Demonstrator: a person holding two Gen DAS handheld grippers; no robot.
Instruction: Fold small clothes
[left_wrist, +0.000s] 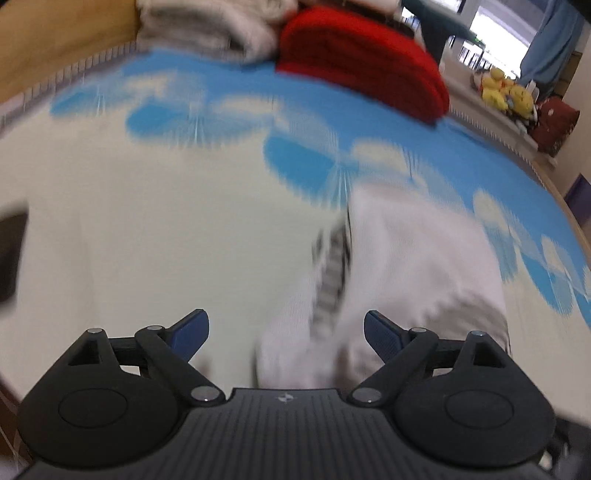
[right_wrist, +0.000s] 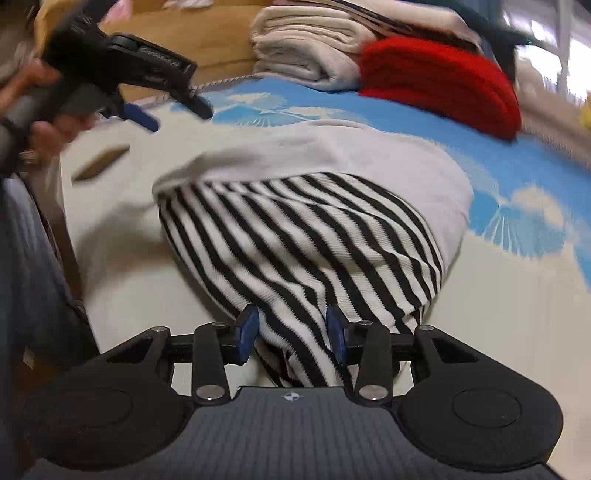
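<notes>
**Folding the striped garment: right claw grips, left claw is free**

Looking through the left wrist view, the left claw (left_wrist: 286, 330) is released and holds nothing; the blurred white garment (left_wrist: 406, 266) lies at about 1 o'clock on the blue-and-white sheet (left_wrist: 147, 206).

From the right wrist view, the right claw (right_wrist: 291, 334) is clenched on the garment's striped part at 6 o'clock. I judge a fold is in progress; next the gripped edge should be carried over. No readable writing is visible.

I see ribbed knit cloth on the striped garment (right_wrist: 303, 236), matt black plastic on my right gripper (right_wrist: 291, 328), and probably woven cloth on the blurred mat (left_wrist: 155, 206).
</notes>
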